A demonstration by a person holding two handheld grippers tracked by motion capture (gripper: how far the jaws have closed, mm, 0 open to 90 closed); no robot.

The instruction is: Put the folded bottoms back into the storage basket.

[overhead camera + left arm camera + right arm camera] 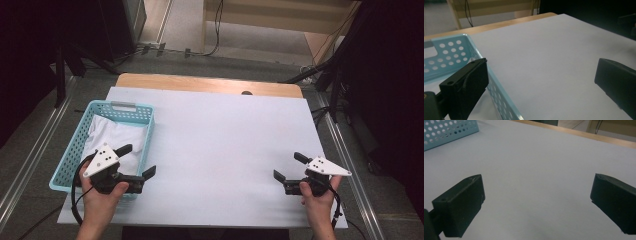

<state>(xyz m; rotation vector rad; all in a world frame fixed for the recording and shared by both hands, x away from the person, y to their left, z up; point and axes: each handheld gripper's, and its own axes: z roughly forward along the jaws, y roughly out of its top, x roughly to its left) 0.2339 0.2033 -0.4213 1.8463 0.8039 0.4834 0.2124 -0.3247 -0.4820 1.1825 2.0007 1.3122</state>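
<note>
1. The table (215,145) is covered with a pale sheet, and a strip of bare wood shows along its far edge.
2. A light blue perforated basket (70,150) sits at the left side of the table, its long side running away from the person.
3. Inside the basket lies a white cloth (112,137), bunched loosely and covering most of the bottom.
4. The left tongs (137,160) are held in the person's left hand (100,200) at the near right corner of the basket. Their jaws are spread wide with nothing between them. One jaw hangs over the cloth inside the basket; the other is out past the rim, over the sheet.
5. In the left gripper view the basket's right wall (496,95) runs up between the two black jaws, just beside the left one.
6. The right tongs (287,167) are held in the right hand (317,200) near the table's front right corner, well apart from the basket. They too stand wide and empty, pointing towards the middle of the table.
7. In the right gripper view the jaws frame bare sheet, with a corner of the basket (449,132) far off at the upper left.
</note>
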